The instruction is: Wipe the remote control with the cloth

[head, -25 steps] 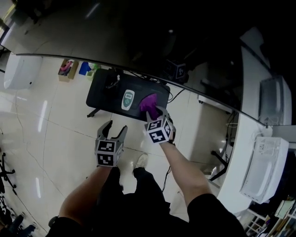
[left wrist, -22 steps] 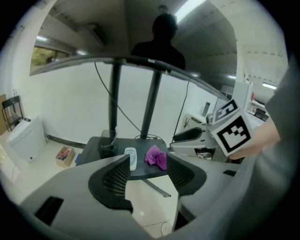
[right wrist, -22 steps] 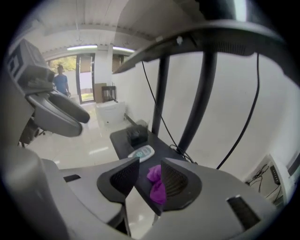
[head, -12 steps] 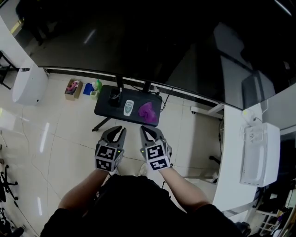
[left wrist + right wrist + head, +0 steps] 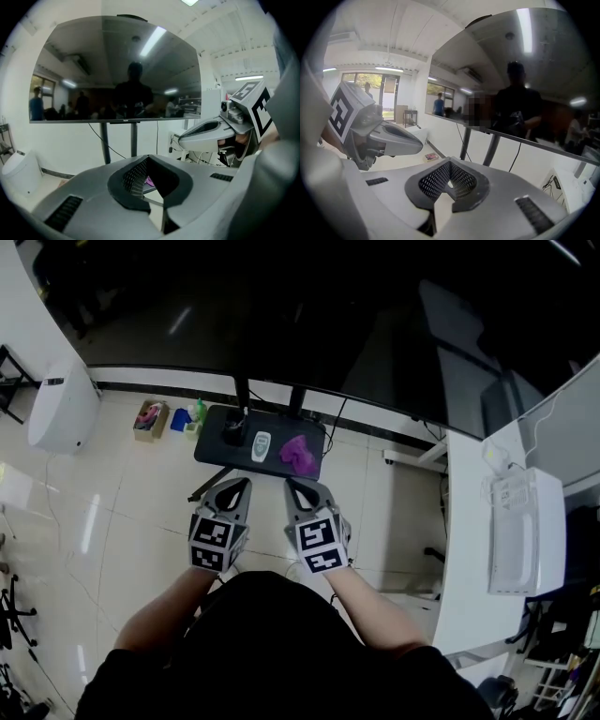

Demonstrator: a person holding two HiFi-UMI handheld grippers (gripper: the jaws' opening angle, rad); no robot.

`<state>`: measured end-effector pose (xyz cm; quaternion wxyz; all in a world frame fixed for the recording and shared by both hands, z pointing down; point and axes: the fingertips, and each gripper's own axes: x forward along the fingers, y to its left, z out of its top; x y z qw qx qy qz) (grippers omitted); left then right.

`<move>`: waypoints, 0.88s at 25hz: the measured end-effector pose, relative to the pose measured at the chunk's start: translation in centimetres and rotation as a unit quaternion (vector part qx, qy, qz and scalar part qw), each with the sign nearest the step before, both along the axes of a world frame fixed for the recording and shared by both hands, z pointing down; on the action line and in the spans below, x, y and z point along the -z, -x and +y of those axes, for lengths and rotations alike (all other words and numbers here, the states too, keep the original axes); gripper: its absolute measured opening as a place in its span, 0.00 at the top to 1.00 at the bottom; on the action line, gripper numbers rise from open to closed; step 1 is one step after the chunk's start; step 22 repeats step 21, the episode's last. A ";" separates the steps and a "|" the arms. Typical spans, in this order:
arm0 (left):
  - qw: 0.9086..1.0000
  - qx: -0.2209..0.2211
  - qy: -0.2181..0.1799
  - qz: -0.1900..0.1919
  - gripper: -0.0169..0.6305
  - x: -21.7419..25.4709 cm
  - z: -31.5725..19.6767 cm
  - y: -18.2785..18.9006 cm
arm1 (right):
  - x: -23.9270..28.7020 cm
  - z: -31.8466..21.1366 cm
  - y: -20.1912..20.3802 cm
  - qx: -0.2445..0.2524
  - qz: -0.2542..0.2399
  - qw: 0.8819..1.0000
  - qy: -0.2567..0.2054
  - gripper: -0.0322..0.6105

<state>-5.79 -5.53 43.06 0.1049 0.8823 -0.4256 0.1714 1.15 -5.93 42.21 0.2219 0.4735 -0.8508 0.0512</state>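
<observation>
Claw status: I read both units as fully shut, tips together, with nothing between the jaws. Both have just been closing. The left claw [image 5: 239,484] and right claw [image 5: 292,486] are held side by side, apart from each other.

The remote control [image 5: 262,446] lies on a small black surface [image 5: 214,452] on the floor, well apart from both claws. The purple cloth [image 5: 300,454] is bunched just beside it on the same surface. I cannot tell whether the two touch. At this scale the remote's buttons are unreadable, and a dark item [image 5: 232,435] at the surface's left end cannot be identified.

In the left gripper view, only a purple sliver of cloth shows past the pads, and the claw body hides the remote. The right gripper view shows neither item. The big dark screen [image 5: 328,324] is cut off at the top edge of the head view.
</observation>
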 end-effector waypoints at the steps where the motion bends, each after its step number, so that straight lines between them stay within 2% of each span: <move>1: 1.000 -0.002 -0.004 -0.001 0.97 0.3 0.0 -0.1 | 0.1 0.1 0.0 -0.001 0.000 1.000 -0.001 0.93; 6: 1.000 -0.008 -0.016 -0.006 0.97 1.0 0.0 -0.6 | 0.5 0.3 0.1 -0.003 -0.001 1.000 -0.005 0.93; 22: 1.000 -0.008 -0.017 -0.008 0.97 1.0 0.1 -1.4 | 0.7 0.3 -0.3 -0.002 0.003 1.000 -0.011 0.93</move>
